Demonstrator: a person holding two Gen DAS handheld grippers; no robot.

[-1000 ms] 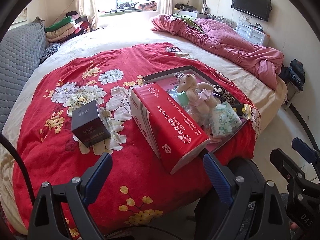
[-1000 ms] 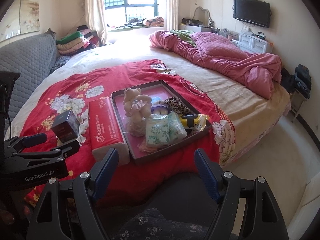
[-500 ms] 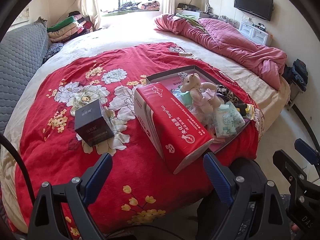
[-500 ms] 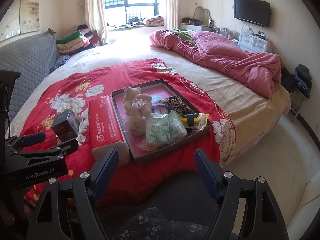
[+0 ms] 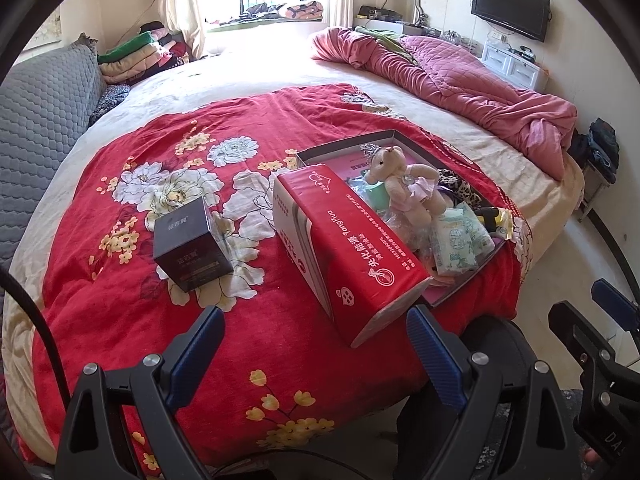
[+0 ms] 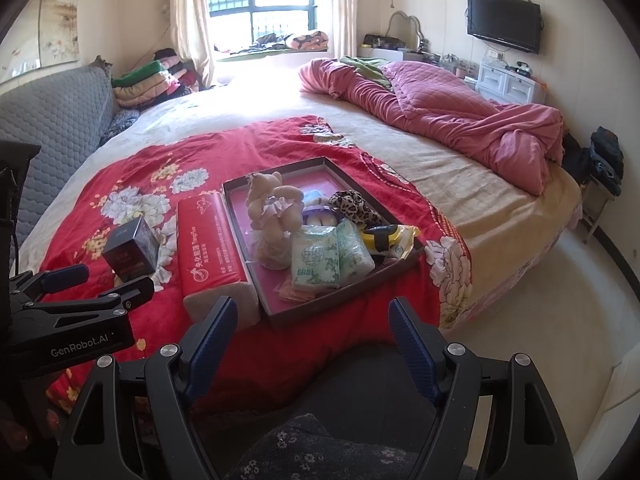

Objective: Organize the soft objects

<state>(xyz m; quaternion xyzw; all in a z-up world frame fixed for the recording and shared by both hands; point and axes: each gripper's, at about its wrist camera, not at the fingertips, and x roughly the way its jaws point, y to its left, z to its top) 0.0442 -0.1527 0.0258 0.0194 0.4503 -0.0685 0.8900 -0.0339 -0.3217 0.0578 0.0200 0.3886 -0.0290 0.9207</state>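
I have both grippers, left and right, hanging short of the bed with fingers spread wide and empty. Just beyond, the red tissue pack lies against the tray, probably too long to fit; the teddy bear and small tissue packets sit inside it.

Wide-parted, empty right tongs short of a tray with teddy bear and tissue packs
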